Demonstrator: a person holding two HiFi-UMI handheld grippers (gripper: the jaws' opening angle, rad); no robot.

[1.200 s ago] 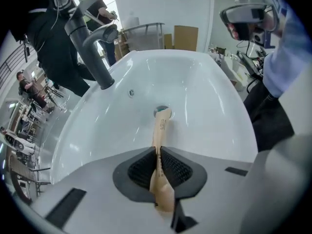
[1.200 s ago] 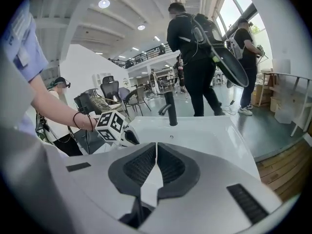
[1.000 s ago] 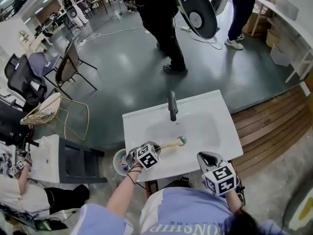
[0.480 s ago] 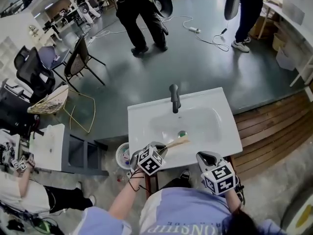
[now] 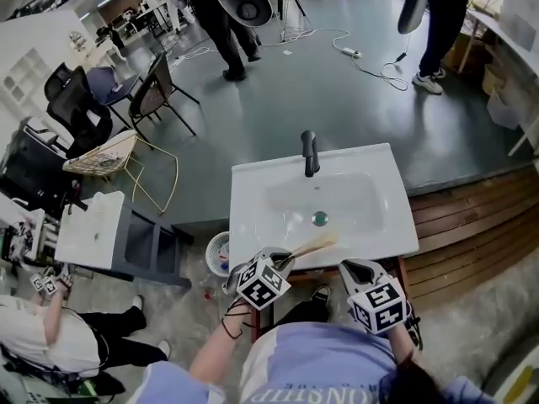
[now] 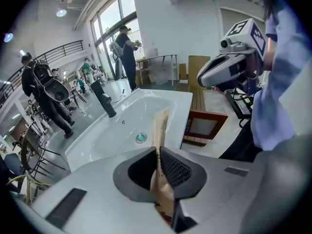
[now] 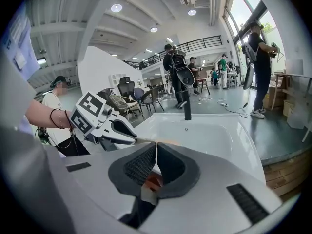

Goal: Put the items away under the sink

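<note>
A white sink [image 5: 253, 200] with a black faucet [image 5: 310, 152] and a green drain [image 5: 319, 218] stands in front of me. My left gripper [image 5: 286, 260] is at the sink's front edge, shut on a flat tan paper packet [image 5: 315, 245] that pokes out over the rim. The left gripper view shows the packet [image 6: 160, 126] edge-on between the jaws of the left gripper [image 6: 158, 150]. My right gripper [image 5: 354, 268] hovers at the front right, shut on a thin white-and-orange item [image 7: 155, 165]. Its jaws [image 7: 156, 147] point at the basin [image 7: 243, 145].
A small white basket [image 5: 217, 255] sits on the floor left of the sink, beside a grey bench with a white top [image 5: 93, 230]. Wooden decking [image 5: 472, 225] lies to the right. A red-brown frame [image 6: 207, 126] shows below the sink. People and chairs stand farther back.
The head view has swung, so the sink sits higher and further right in frame. The tan packet has drawn back from the drain toward the front rim. The people behind have moved away.
</note>
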